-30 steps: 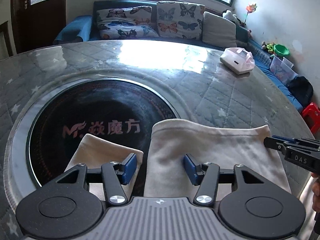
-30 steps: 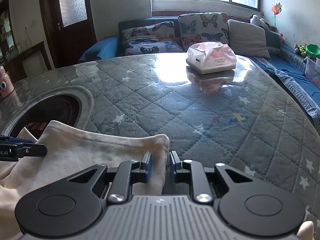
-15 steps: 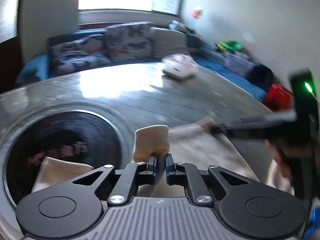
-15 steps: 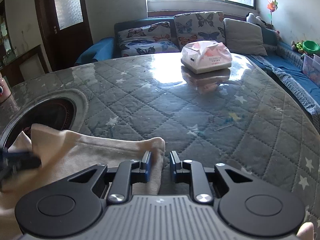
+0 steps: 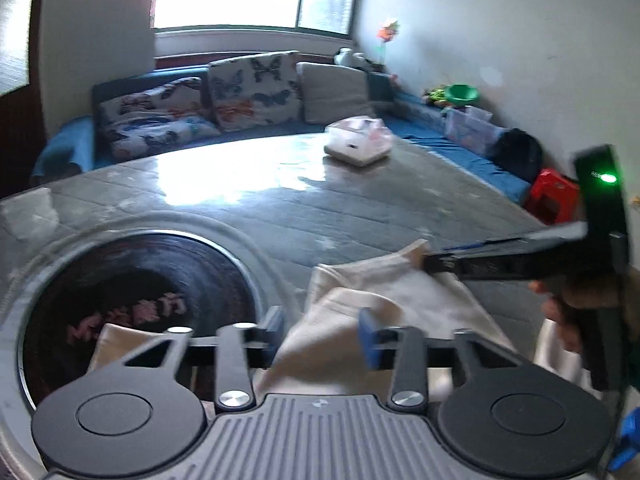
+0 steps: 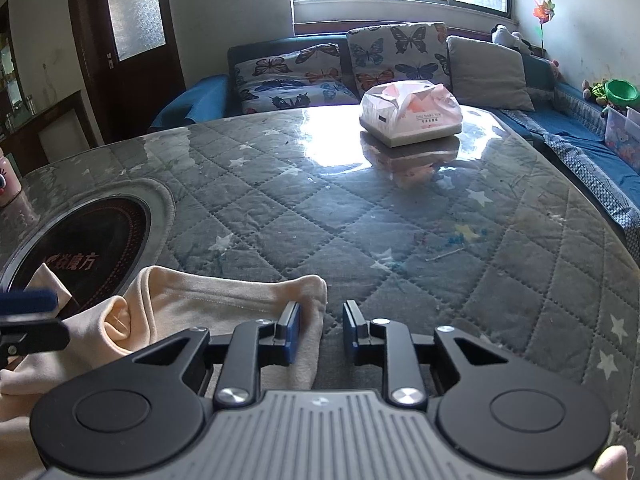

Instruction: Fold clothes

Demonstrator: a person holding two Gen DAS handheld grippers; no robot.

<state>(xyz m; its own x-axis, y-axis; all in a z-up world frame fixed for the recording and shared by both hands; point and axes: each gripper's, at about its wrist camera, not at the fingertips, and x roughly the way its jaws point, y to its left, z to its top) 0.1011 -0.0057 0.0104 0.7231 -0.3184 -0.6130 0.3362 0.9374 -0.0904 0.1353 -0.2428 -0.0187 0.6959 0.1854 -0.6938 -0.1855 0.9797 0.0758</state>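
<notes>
A cream garment [image 5: 360, 320] lies on the quilted table, one part folded over; it also shows in the right wrist view [image 6: 208, 312]. My left gripper [image 5: 320, 336] is open, its jaws wide apart just above the folded cloth. My right gripper [image 6: 320, 332] is open over the garment's right corner, its left pad [image 6: 290, 332] on the cloth and its right pad over bare table. The right gripper also shows in the left wrist view [image 5: 480, 260] beside the garment's far corner. The left gripper's tip [image 6: 28, 320] shows at the left edge of the right wrist view.
A round black induction plate [image 5: 132, 280] is set into the table [image 6: 360, 220] at the left, a second cream piece [image 5: 120, 344] on it. A tissue pack [image 6: 410, 118] stands at the far side. A sofa with cushions [image 6: 360, 64] lies beyond.
My left gripper was open, shut on a fold of the garment and carried it right, then opened and let it go. My right gripper has opened slightly.
</notes>
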